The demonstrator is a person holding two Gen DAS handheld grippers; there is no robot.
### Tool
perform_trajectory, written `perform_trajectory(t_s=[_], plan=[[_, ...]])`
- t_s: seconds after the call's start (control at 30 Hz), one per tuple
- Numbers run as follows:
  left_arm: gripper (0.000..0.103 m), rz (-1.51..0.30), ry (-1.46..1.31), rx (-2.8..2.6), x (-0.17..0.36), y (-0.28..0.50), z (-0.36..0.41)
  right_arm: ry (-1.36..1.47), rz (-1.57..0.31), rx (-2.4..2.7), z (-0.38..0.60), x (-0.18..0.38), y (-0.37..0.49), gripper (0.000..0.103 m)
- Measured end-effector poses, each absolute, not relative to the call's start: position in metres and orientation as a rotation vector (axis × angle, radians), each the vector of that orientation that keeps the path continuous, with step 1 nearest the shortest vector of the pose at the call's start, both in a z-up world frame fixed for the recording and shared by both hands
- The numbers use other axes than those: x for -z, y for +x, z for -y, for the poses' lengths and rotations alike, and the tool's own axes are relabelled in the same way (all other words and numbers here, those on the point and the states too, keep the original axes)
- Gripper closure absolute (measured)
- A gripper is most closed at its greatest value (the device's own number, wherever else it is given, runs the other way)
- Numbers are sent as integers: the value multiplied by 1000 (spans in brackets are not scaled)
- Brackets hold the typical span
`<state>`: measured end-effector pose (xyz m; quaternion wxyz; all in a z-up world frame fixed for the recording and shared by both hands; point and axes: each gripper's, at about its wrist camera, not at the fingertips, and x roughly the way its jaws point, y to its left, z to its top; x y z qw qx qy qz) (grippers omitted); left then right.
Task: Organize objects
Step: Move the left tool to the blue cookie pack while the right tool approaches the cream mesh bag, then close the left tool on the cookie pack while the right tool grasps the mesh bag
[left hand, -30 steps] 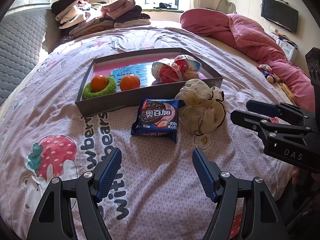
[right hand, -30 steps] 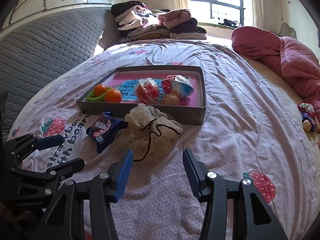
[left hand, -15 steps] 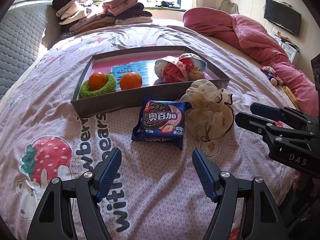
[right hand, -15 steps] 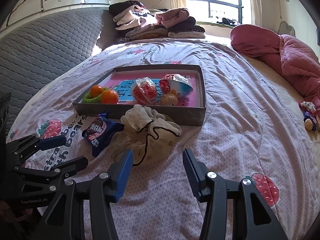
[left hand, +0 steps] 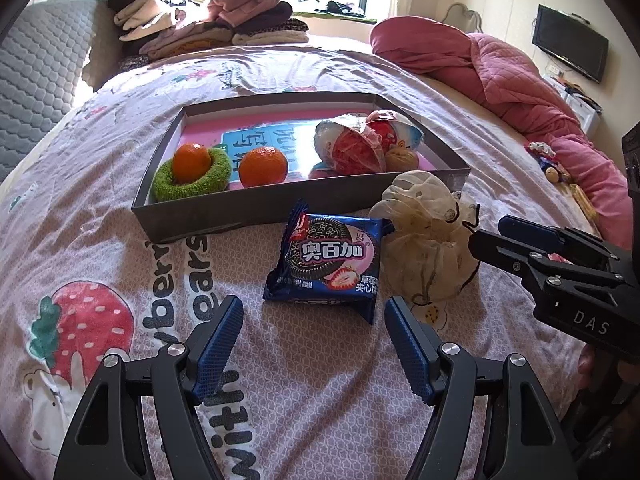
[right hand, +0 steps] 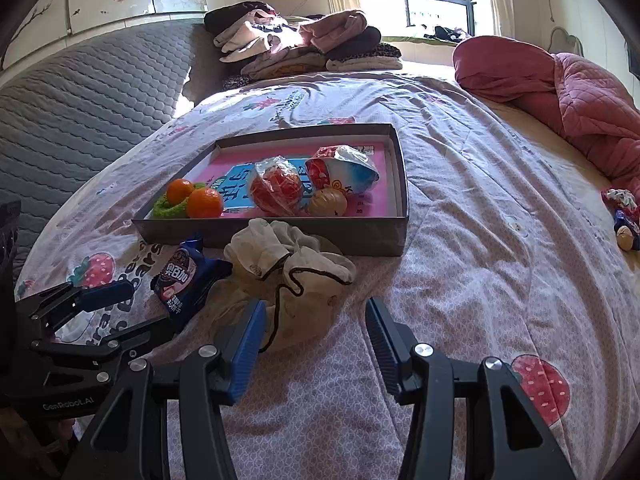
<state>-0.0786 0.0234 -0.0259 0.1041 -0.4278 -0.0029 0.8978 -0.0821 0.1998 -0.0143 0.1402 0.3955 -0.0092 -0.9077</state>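
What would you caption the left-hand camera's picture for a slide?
Open left tongs hover over a blue cookie packet beside a cloth pouch, before a tray of oranges.

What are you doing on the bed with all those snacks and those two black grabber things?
A person is tidying things into the grey box on the bed. Two oranges, one in a green fuzzy ring, and some wrapped treats are already inside. The blue cookie packet and a cream drawstring pouch lie outside, in front of it. The left gripper is open, just short of the packet. The right gripper is open too, at the pouch, holding nothing.
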Motion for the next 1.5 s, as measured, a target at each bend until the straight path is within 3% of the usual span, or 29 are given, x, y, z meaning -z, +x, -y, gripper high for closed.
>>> perform_trajectory(t_s=[0.9,1.17,1.33,1.5], plan=[[28,63,-1316,-2666,40,-117,-25,1186,107,2580,-192,36,-113,53],[29,54,-1296,-2664,46,-123,-22,1165,66,2562,-184,40,-111,71],[39,46,-1282,-2662,46,-124,-22,1154,50,2556,-181,41,-109,76],[43,51,-1275,-2651,45,-126,-21,1136,51,2556,-181,39,-107,78]])
